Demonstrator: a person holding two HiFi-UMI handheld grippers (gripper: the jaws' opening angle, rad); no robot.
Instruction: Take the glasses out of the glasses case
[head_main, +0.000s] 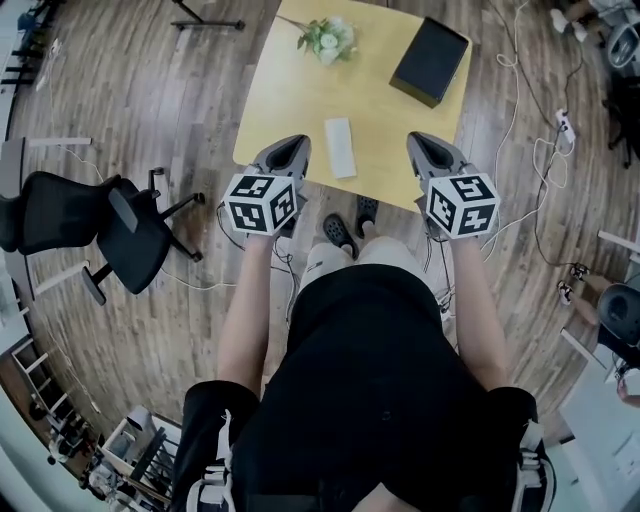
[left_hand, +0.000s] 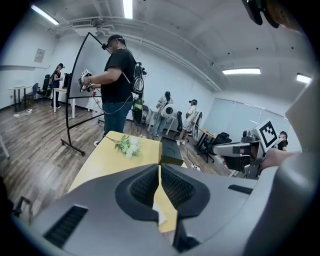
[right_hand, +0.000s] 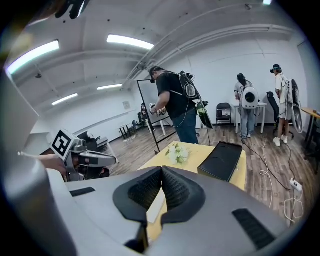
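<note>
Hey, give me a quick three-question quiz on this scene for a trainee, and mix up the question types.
1. True or false: the left tool is shut on the white glasses case.
2. Where on the yellow table does the black box lie, seen from the person? A. far right corner. B. near left corner. C. dead centre.
3. Fill the gap: the right tool has its jaws ___.

Key: 1. False: it is shut on nothing, and the case lies untouched on the table. 2. A. 3. Shut.
</note>
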